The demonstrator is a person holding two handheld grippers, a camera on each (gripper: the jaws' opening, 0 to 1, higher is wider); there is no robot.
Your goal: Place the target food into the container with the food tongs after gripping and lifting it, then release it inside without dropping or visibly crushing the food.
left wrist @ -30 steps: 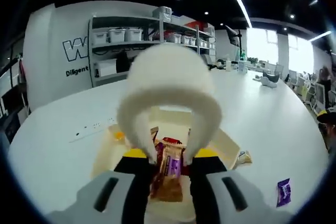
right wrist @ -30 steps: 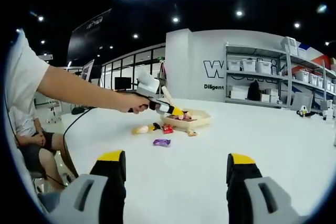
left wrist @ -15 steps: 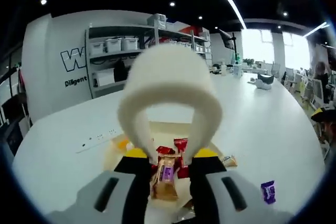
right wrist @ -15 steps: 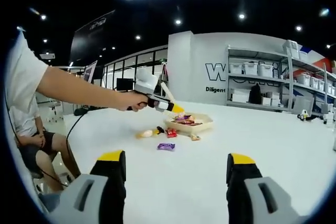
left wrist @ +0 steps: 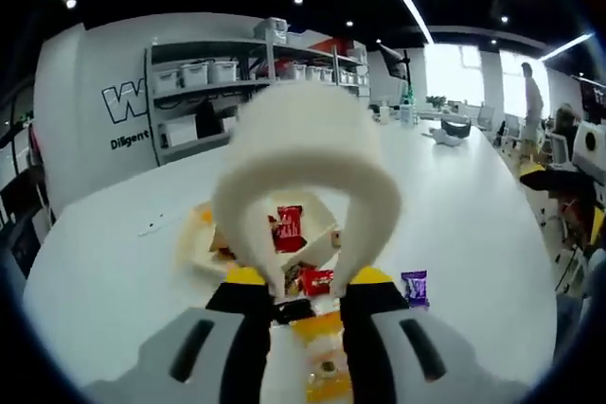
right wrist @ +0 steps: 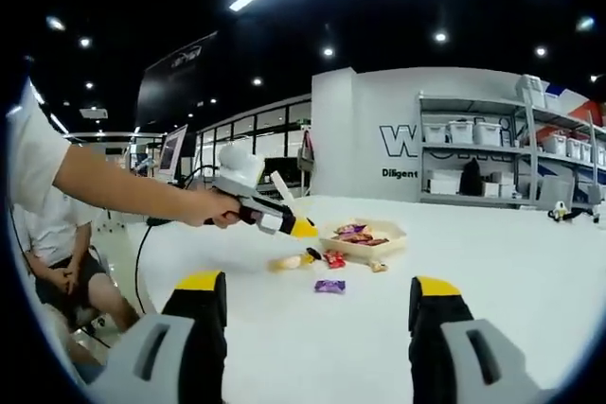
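Tongs (left wrist: 305, 186) sit clamped in the left gripper (left wrist: 305, 302), nothing between their tips; snacks fill the beige container (left wrist: 204, 245) at ten o'clock. Right gripper (right wrist: 317, 314) hangs apart.

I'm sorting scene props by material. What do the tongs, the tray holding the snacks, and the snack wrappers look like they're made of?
Tongs: cream, matte, one curved band, probably plastic or silicone; blur leaves it open.
Tray: pale beige, matte, thin-walled, looks like molded pulp or foam.
Red wrapper and purple wrapper: glossy, crinkled, likely plastic or foil film.
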